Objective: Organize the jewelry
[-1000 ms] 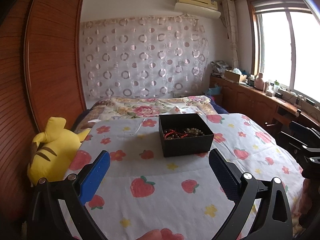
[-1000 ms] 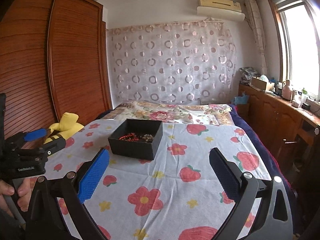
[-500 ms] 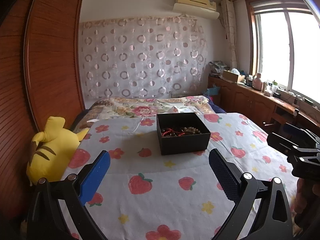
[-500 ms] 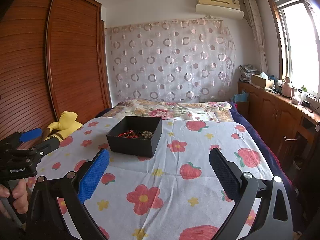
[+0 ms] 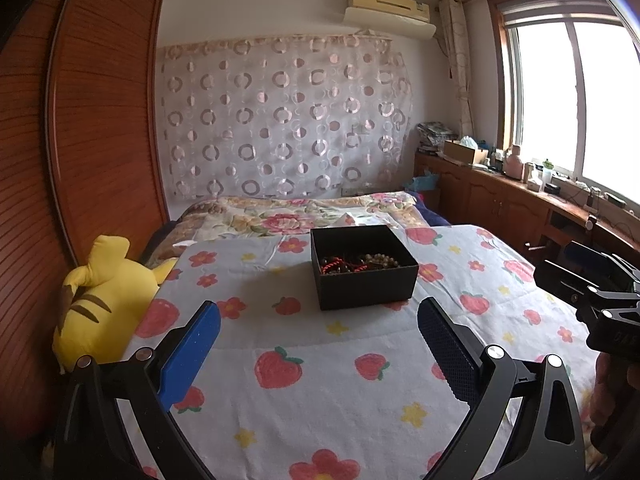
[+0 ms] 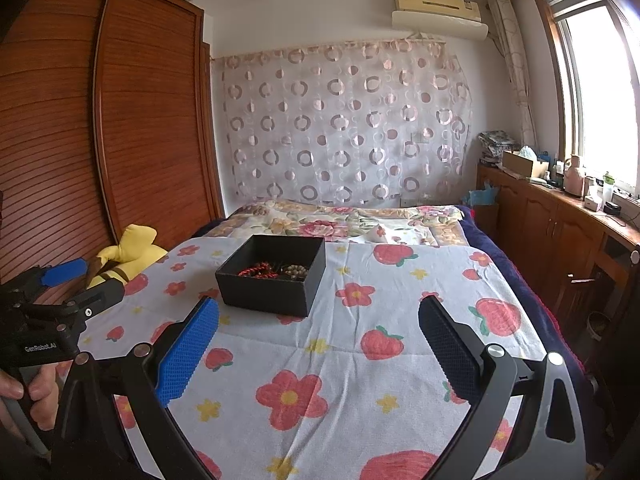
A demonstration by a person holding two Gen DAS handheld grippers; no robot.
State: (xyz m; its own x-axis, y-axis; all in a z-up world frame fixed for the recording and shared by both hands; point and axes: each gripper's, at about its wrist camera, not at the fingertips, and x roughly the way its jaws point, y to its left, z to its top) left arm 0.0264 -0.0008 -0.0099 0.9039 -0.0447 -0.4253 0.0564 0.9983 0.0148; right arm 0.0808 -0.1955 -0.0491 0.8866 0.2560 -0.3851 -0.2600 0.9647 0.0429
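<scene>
Inside black box [image 5: 364,286]: tangled bracelets [image 5: 360,262].

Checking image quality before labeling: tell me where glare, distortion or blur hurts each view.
Left wrist view: the window is blown out white; fisheye bows the wardrobe; the beads in the black box stay readable; the open left tongs are sharp. Right wrist view: the window glares at the right edge; the box is evenly lit; the open right tongs are sharp.

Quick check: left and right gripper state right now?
Left gripper: open, holding nothing, short of the black box.
Right gripper: open, holding nothing.
</scene>
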